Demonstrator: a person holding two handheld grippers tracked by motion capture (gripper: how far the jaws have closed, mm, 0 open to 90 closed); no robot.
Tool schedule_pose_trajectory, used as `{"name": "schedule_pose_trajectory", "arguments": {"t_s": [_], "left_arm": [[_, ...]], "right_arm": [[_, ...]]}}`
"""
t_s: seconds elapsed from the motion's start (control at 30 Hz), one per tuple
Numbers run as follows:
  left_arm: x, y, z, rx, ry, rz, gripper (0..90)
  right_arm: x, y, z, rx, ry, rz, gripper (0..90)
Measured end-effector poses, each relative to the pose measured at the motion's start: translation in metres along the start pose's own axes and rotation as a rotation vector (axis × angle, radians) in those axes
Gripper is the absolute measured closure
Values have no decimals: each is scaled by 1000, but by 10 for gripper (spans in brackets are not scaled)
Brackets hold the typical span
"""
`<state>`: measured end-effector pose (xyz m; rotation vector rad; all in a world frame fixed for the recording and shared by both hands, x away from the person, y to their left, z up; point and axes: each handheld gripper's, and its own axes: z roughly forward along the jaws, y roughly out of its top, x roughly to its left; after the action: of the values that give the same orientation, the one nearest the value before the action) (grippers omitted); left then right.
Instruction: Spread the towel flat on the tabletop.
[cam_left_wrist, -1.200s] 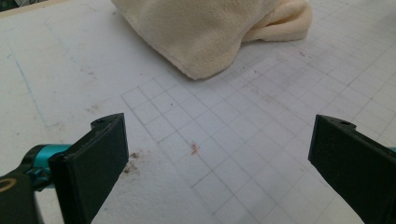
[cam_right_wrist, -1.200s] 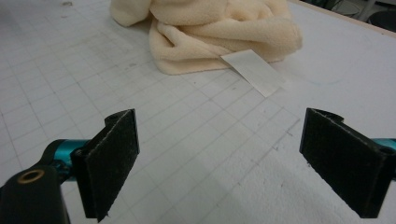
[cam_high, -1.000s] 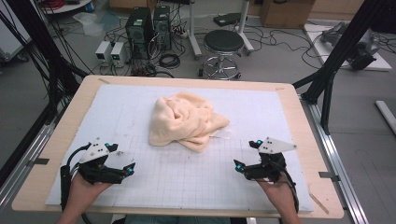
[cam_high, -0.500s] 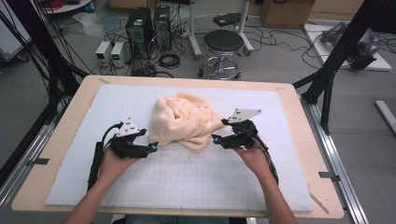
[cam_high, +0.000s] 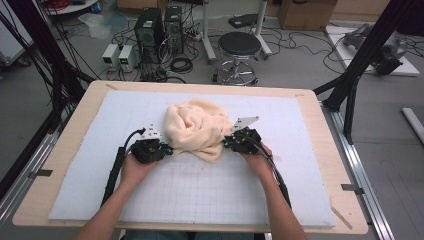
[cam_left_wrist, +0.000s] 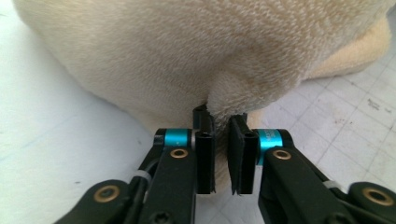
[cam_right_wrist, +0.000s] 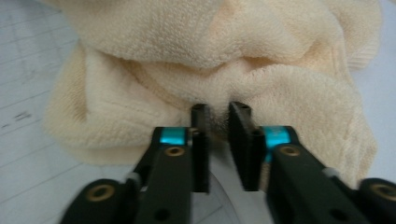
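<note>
A crumpled cream towel (cam_high: 197, 127) lies in a heap on the white gridded mat (cam_high: 200, 200). My left gripper (cam_high: 167, 149) is at the towel's left edge. In the left gripper view its jaws have just been closing and now pinch a small fold of the towel (cam_left_wrist: 187, 56), with the left gripper (cam_left_wrist: 220, 116) shut on it. My right gripper (cam_high: 226, 142) is at the towel's right side. In the right gripper view its jaws have also just been closing, and the right gripper (cam_right_wrist: 219, 112) grips a ridge of the towel (cam_right_wrist: 210, 46).
The mat covers a wooden table (cam_high: 60, 150). A black stool (cam_high: 239, 47), computer boxes (cam_high: 160, 25) and cables stand on the floor beyond the far edge. Black frame posts (cam_high: 350, 85) rise at the right.
Both hands moved from the front corners inward and forward to the towel's two sides. Both pairs of jaws went from wide open to closed on towel folds.
</note>
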<state>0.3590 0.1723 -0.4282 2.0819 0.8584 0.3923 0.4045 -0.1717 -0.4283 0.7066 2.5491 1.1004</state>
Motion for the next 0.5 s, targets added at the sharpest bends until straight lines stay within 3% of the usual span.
{"name": "schedule_pose_trajectory", "arguments": {"t_s": [0.07, 0.1, 0.13, 0.17, 0.2, 0.23, 0.27, 0.3, 0.4, 0.47, 0.5], "left_arm": [[1, 6, -21, -44, 9, 6, 835], [1, 6, -21, -44, 9, 6, 836], [2, 12, -37, -70, 10, 4, 836], [2, 12, -37, -70, 10, 4, 836], [2, 20, -58, -104, 18, 14, 836], [2, 20, -58, -104, 18, 14, 836], [1, 31, -83, -143, 25, 35, 836], [1, 31, -83, -143, 25, 35, 836], [0, 47, -114, -194, 25, 49, 836], [-4, 61, -134, -204, 23, 88, 836], [-4, 61, -134, -204, 23, 88, 837]], "right_arm": [[7, 6, -17, -19, 14, -20, 855], [10, 9, -24, -28, 13, -32, 855], [14, 11, -31, -37, 15, -44, 856], [17, 13, -37, -44, 15, -53, 856], [23, 16, -47, -51, 11, -75, 856], [27, 17, -53, -53, 13, -90, 856], [34, 18, -64, -65, 15, -101, 856], [34, 18, -64, -65, 15, -101, 856], [51, 19, -92, -92, 15, -134, 856], [66, 17, -118, -120, 38, -145, 856], [70, 16, -124, -132, 48, -145, 856]]}}
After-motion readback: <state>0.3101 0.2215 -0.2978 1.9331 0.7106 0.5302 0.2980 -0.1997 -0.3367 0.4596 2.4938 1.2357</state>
